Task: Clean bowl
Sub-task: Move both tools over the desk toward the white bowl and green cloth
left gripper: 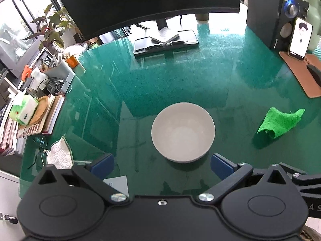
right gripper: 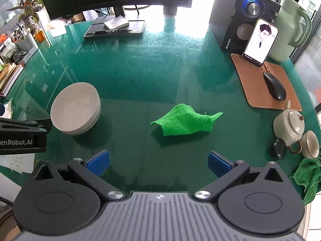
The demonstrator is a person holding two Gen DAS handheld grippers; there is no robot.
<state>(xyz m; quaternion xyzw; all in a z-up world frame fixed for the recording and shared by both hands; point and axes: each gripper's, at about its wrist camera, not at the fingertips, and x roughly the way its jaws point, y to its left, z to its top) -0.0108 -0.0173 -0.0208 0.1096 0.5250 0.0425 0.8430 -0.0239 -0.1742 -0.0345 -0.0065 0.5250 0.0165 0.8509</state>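
Note:
A white bowl (left gripper: 183, 132) stands upright on the green glass table (left gripper: 180, 76), just ahead of my left gripper (left gripper: 161, 165), which is open and empty above the table. A crumpled green cloth (left gripper: 279, 123) lies to the bowl's right. In the right wrist view the cloth (right gripper: 186, 121) lies ahead of my right gripper (right gripper: 158, 163), which is open and empty. The bowl (right gripper: 75, 108) sits at the left there, next to the left gripper's body (right gripper: 22, 136).
A monitor (left gripper: 144, 2) and a tablet with a pen (left gripper: 165, 43) stand at the back. Books and clutter (left gripper: 34, 112) lie left. A speaker (right gripper: 246, 18), phone (right gripper: 260, 42), mouse (right gripper: 273, 86) on a pad, teapot (right gripper: 289, 124), cup (right gripper: 310, 144) and another green cloth (right gripper: 309, 176) stand right.

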